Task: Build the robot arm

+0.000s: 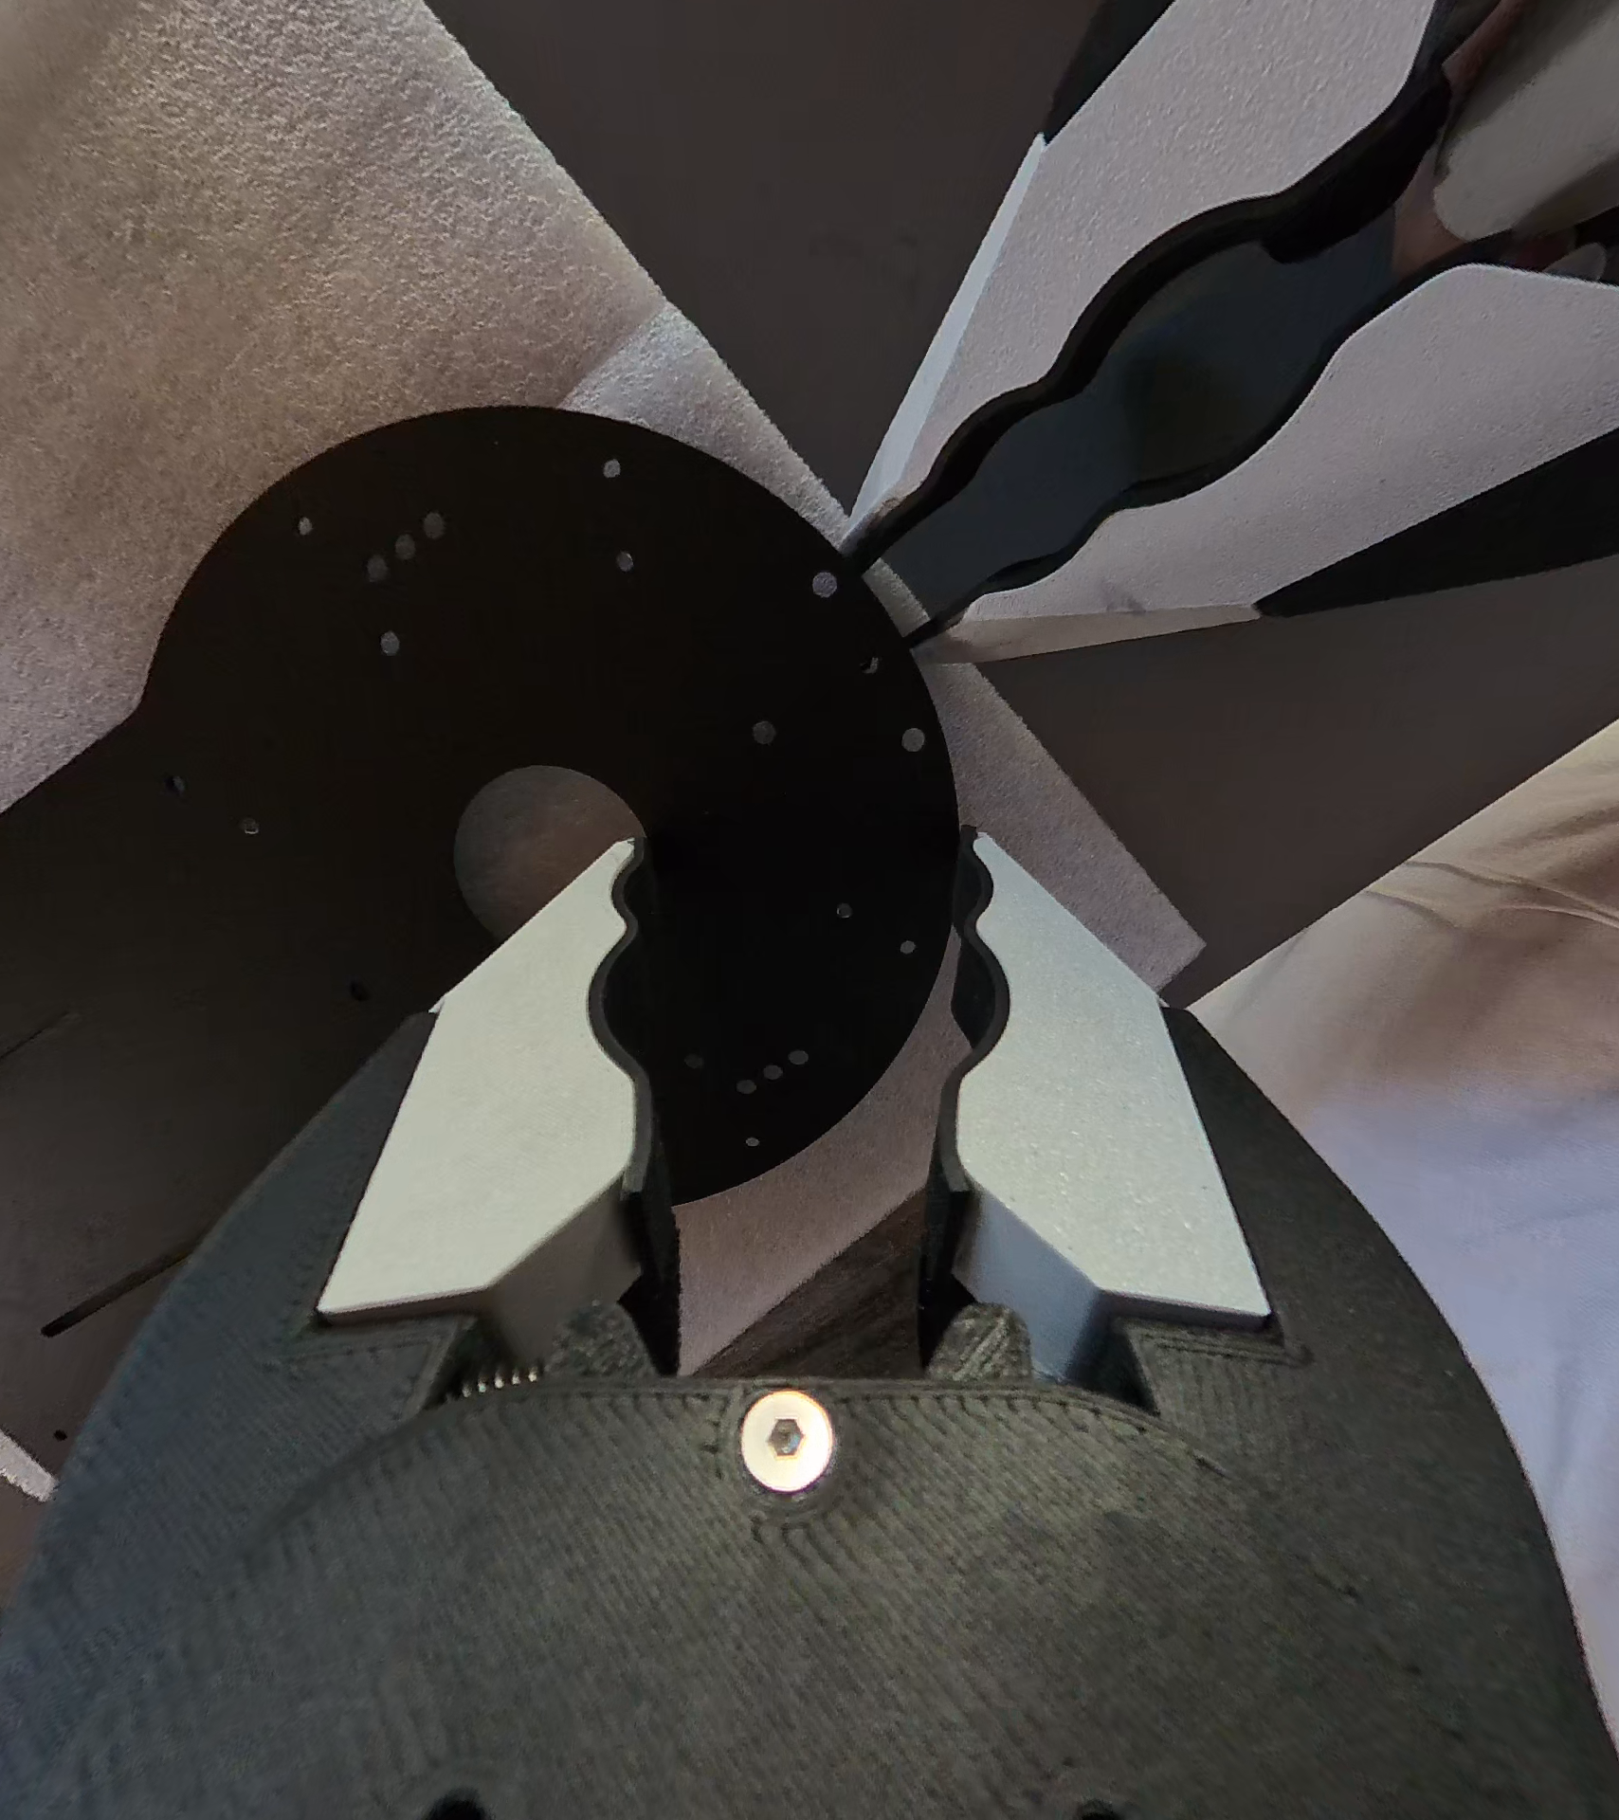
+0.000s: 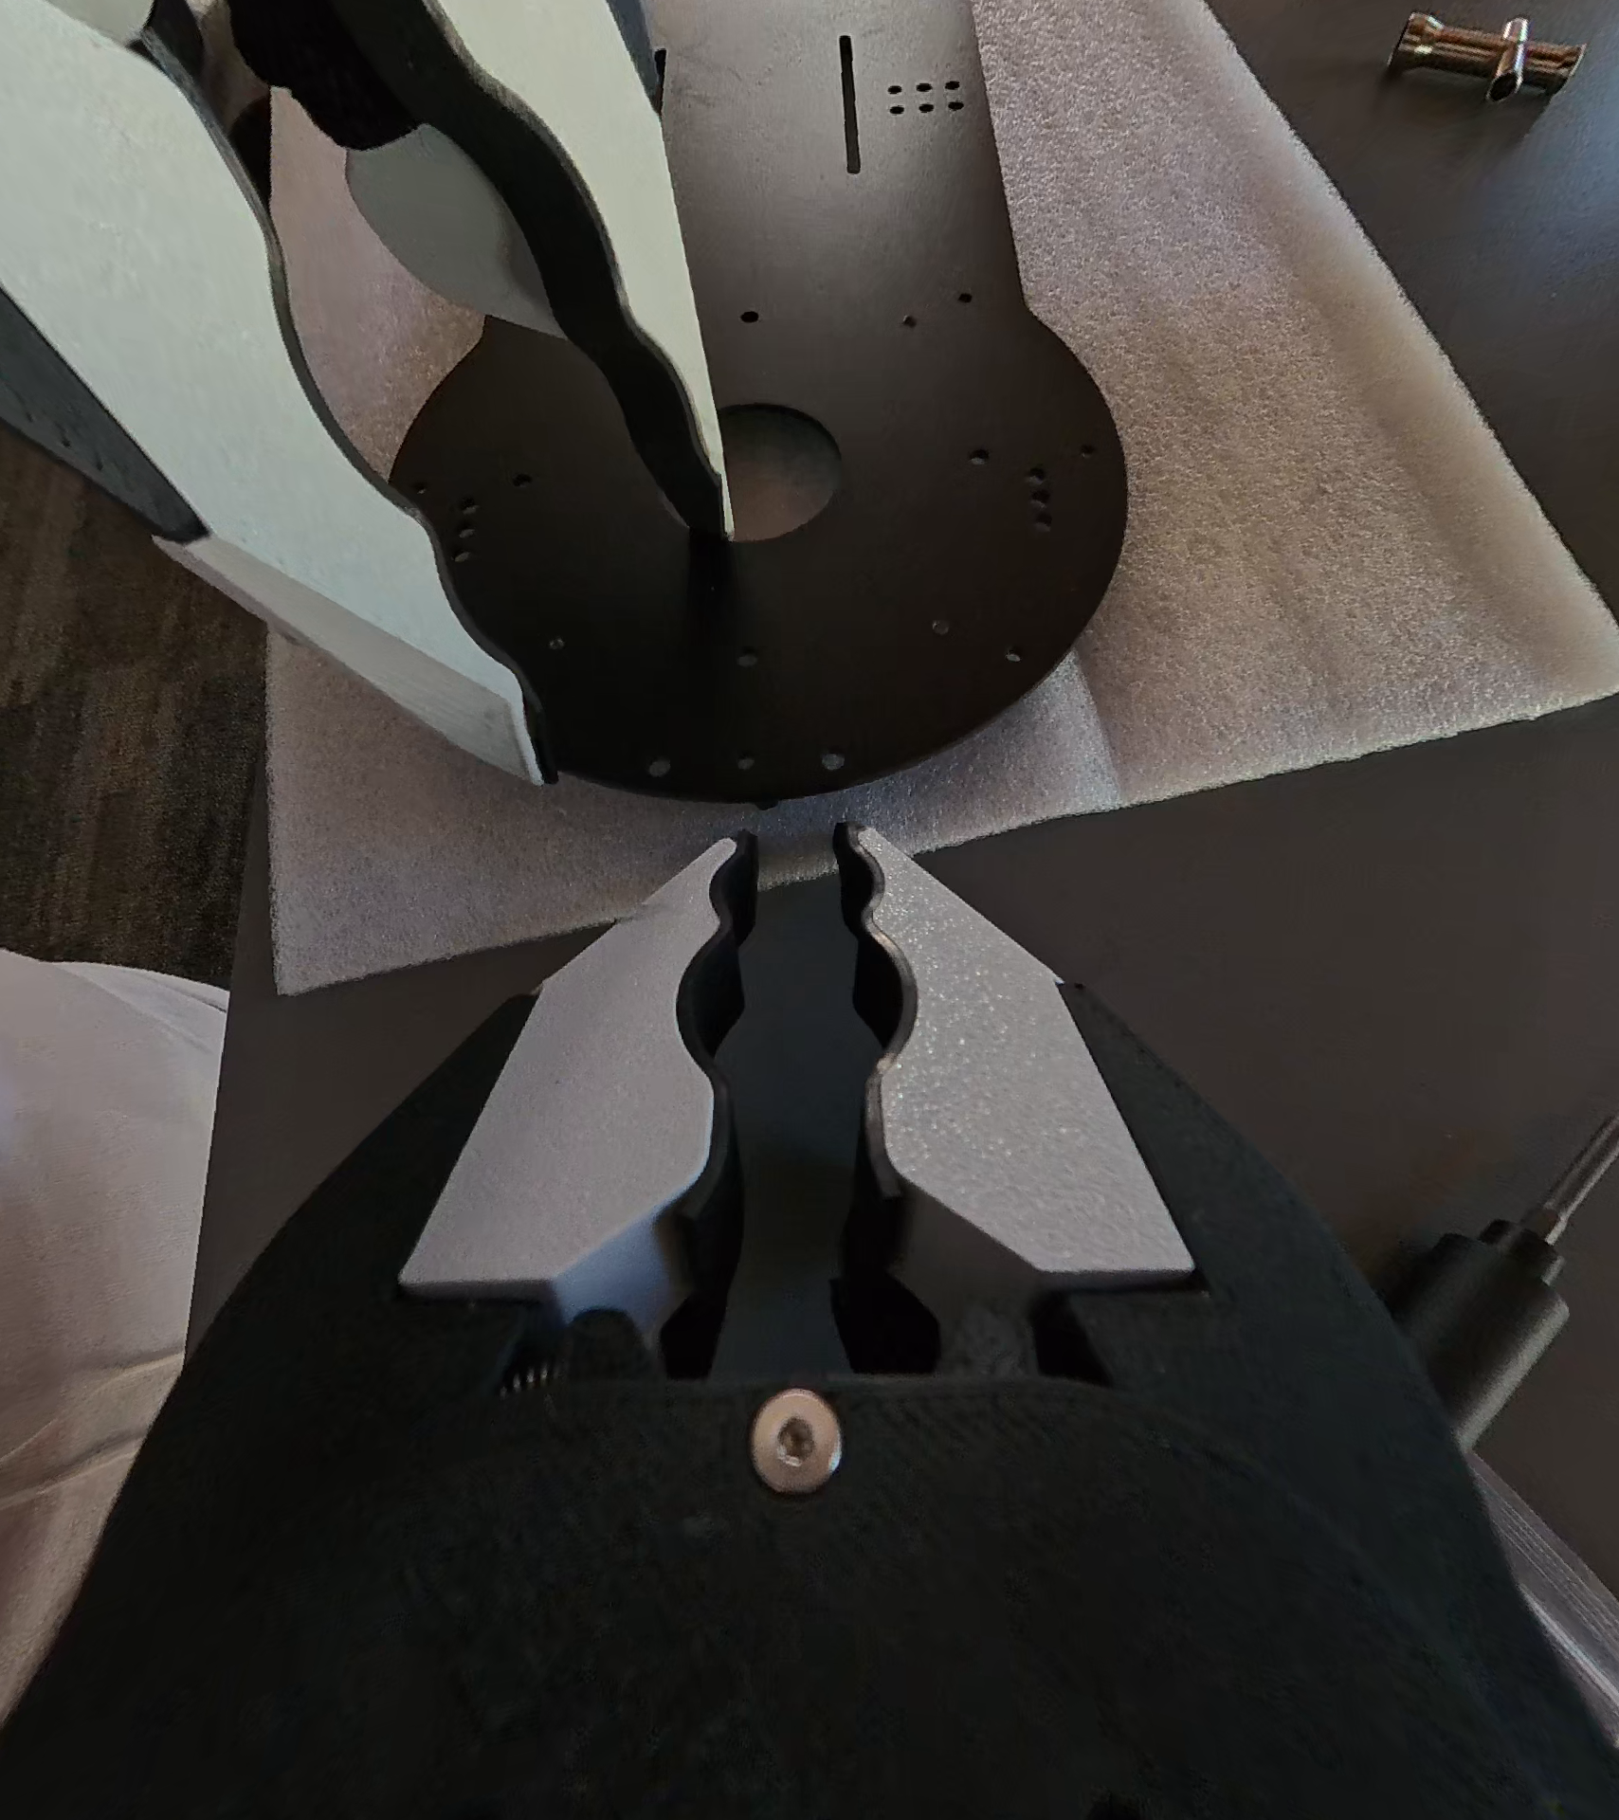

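Right wrist view shows the right gripper (image 2: 796,847) slightly parted and empty, just short of the black drilled plate (image 2: 884,611) on grey foam sheet (image 2: 1278,512). Left gripper (image 1: 801,857) straddles the plate's round end, fingers apart; whether they pinch it is unclear. The plate's far end is cut off. A screwdriver (image 2: 1515,1270) lies half-hidden beside.

It looked like a workshop or assembly bench. A dark surface (image 2: 1377,936) carried a sheet of grey packing foam (image 2: 1278,492), and on it lay a black metal plate (image 2: 884,611) drilled with many small holes and a large round one. A screwdriver (image 2: 1515,1270) and a small metal fitting (image 2: 1475,54) lay on the surface nearby. Dark wood-patterned flooring (image 2: 47,640) showed beside it.
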